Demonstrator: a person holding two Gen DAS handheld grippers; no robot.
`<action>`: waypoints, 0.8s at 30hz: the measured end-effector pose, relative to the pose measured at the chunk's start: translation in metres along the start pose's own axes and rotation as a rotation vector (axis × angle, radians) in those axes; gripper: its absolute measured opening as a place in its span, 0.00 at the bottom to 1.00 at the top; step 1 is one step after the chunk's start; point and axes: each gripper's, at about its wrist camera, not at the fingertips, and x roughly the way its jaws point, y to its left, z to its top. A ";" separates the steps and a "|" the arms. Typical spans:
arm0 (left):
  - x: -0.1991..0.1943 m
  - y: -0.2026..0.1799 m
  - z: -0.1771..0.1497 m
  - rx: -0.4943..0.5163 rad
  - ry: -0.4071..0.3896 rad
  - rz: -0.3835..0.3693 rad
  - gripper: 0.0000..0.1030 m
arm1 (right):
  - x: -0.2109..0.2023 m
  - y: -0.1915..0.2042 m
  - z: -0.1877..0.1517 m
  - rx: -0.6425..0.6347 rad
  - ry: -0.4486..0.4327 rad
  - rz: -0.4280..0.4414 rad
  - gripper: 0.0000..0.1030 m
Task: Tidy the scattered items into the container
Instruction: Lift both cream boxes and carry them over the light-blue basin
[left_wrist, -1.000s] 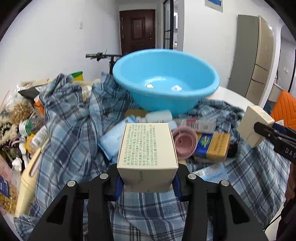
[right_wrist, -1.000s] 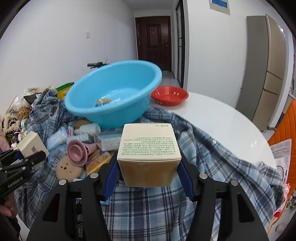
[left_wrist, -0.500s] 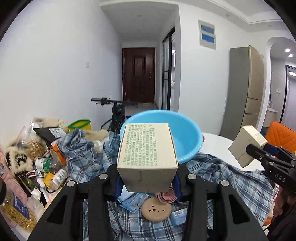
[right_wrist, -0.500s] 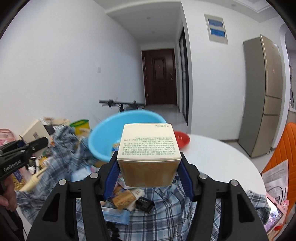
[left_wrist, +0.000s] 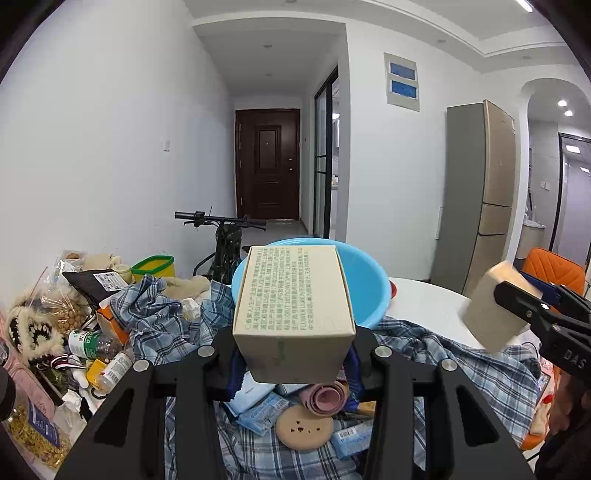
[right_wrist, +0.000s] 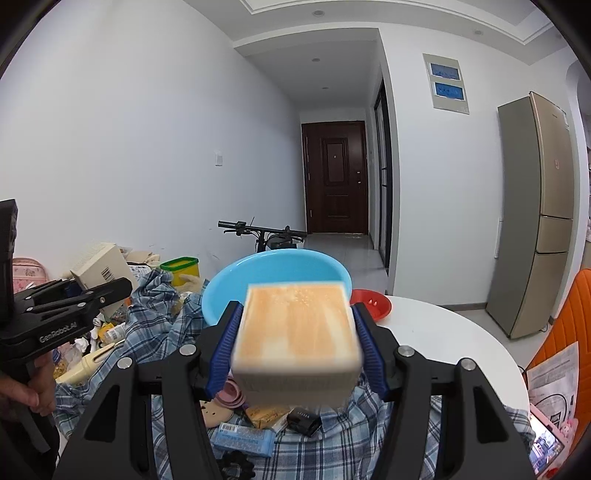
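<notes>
Both tools loaded, nothing released yet. Left tool (left_wrist: 293, 363) is pinching a printed beige carton (left_wrist: 293, 314); right tool (right_wrist: 295, 343) is pinching a second carton (right_wrist: 295, 332), which looks motion-blurred with its orange-tinted face toward the camera. Both are held in the air above the plaid cloth (left_wrist: 162, 325), short of the blue basin (right_wrist: 275, 271).

Progress, my read: early. What the basin holds can't be seen from these angles, and plenty is still loose on the counter (right_wrist: 443, 332) — pink rolled thing (left_wrist: 327, 397), round tan disc (left_wrist: 303, 430), blue packets (left_wrist: 258, 413), bottles (left_wrist: 92, 343) at the left.

Orientation: left carton's long axis runs away from the camera toward the basin, printed face up. Right carton looks pitched — long axis can't be told.
</notes>
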 end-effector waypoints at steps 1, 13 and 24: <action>0.006 0.001 0.002 -0.003 0.000 0.004 0.43 | 0.004 -0.001 0.001 0.000 0.001 0.000 0.56; 0.083 0.018 0.046 -0.028 -0.030 0.081 0.43 | 0.062 -0.006 0.047 -0.001 -0.048 0.000 0.56; 0.188 0.021 0.108 -0.059 0.019 0.078 0.43 | 0.155 -0.009 0.107 0.000 -0.064 -0.006 0.55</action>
